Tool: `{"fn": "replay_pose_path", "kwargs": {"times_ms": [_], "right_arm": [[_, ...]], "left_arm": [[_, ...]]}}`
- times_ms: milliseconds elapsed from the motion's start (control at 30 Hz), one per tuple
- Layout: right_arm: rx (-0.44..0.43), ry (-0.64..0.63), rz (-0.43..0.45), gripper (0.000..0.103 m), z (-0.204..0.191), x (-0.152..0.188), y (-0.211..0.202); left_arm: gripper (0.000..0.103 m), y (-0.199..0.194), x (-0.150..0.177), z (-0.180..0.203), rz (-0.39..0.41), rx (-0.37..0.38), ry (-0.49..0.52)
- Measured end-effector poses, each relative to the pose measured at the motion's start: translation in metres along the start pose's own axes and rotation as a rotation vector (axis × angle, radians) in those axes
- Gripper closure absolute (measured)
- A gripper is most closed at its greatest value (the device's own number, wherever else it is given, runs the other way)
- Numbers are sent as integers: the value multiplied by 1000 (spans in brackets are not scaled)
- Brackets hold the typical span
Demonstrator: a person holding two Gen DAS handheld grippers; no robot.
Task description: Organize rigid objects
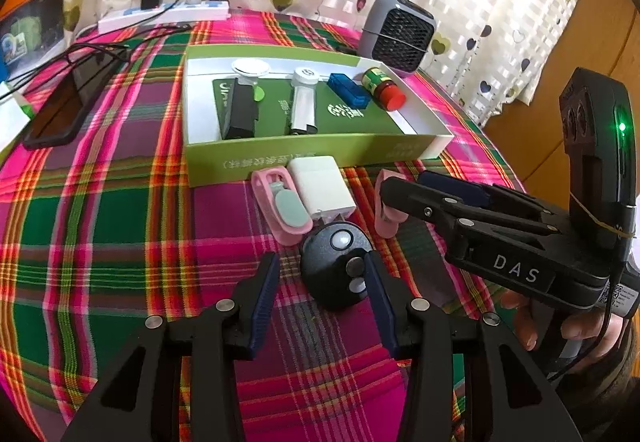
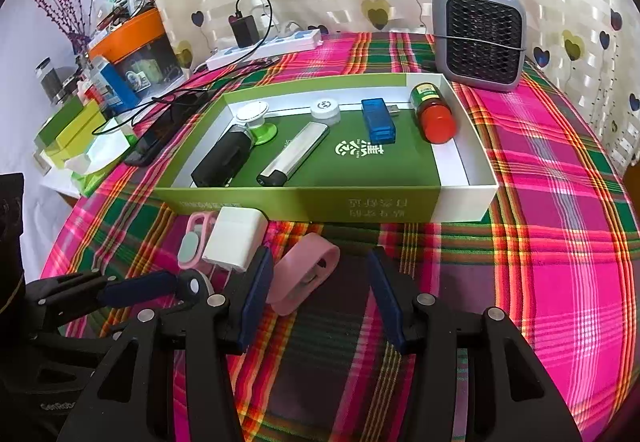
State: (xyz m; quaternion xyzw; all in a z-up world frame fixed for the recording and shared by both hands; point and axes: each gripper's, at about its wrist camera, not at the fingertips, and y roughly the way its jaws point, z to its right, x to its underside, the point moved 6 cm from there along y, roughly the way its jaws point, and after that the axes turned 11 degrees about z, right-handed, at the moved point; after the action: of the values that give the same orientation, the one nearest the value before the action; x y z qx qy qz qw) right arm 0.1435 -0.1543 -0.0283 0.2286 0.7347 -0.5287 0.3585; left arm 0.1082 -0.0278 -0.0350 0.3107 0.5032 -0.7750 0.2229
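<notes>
Item: black round key fob (image 1: 335,269), grey buttons, lying flat on worktop (image 1: 120,242). My left fingers (image 1: 264,296) are standing open, flanking it; my right fingers (image 2: 386,296) are standing open around a pink clip (image 2: 302,276).

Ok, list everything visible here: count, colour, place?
box: 1, green and white, mid-table
torch: 1, silver, in box
case: 1, black, in box
USB stick: 1, blue, in box
bottle: 1, red cap, in box
charger: 1, white, before box
clips: 2, pink, before box
remote: 1, black, before box
heater: 1, grey, behind box
phone: 1, black, left of box
power strip: 1, white, table's back
left claw: open, remote between
right claw: open, clip between
</notes>
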Motion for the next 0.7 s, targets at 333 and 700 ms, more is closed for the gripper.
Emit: {"fn": "replay_pose_path", "kwargs": {"times_ms": [333,700], "right_arm": [[48,-56,8,53,5,0,-6],[48,-49,2,53,8,1,-9]], "left_arm": [[60,4,-2,4,-2,4,-5],[72,6,-3,5,5,18,-34]]}}
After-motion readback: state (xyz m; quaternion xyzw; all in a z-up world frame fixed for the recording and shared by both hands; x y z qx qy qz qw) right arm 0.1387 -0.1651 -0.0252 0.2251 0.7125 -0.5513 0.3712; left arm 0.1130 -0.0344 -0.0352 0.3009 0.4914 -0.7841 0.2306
